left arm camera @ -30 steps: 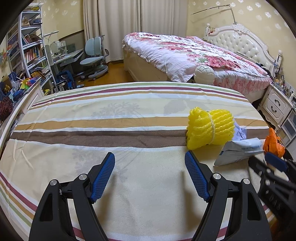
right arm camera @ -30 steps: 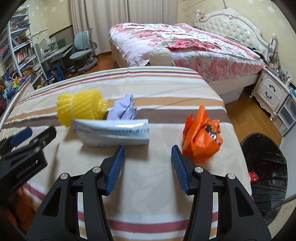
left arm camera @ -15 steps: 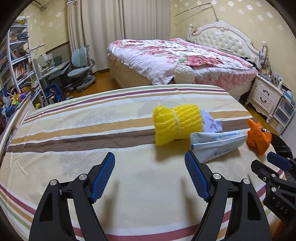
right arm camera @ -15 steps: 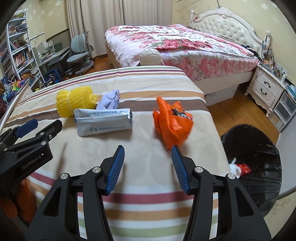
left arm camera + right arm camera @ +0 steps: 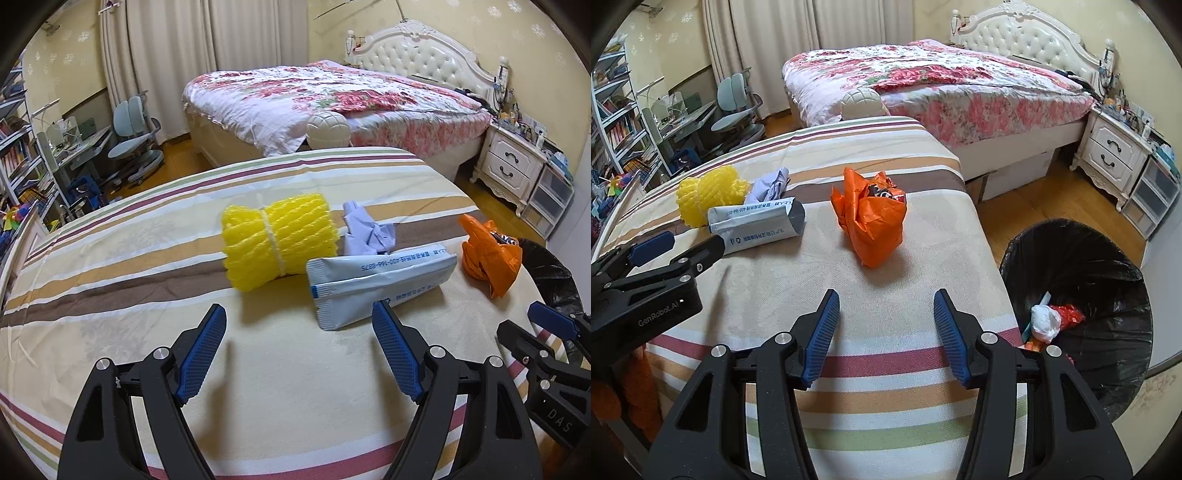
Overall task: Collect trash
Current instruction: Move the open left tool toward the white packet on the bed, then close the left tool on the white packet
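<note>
Several pieces of trash lie on a striped cloth surface (image 5: 129,280): a yellow foam net roll (image 5: 277,240), a crumpled pale purple tissue (image 5: 365,230), a white-blue foil pouch (image 5: 380,280) and a crumpled orange plastic bag (image 5: 871,221). My left gripper (image 5: 299,325) is open and empty, just short of the roll and pouch. My right gripper (image 5: 886,310) is open and empty, a little short of the orange bag. A black-lined trash bin (image 5: 1082,295) with some trash inside stands on the floor to the right.
A bed (image 5: 942,81) with a floral quilt lies behind the surface. A white nightstand (image 5: 1115,155) and drawers stand at the right. A desk, chairs (image 5: 133,136) and bookshelves are at the far left. The surface's right edge drops to wooden floor beside the bin.
Both grippers have swung to the right. The trash has shifted left in both views and the bin has come fully into the right wrist view. Both grippers stay open.
</note>
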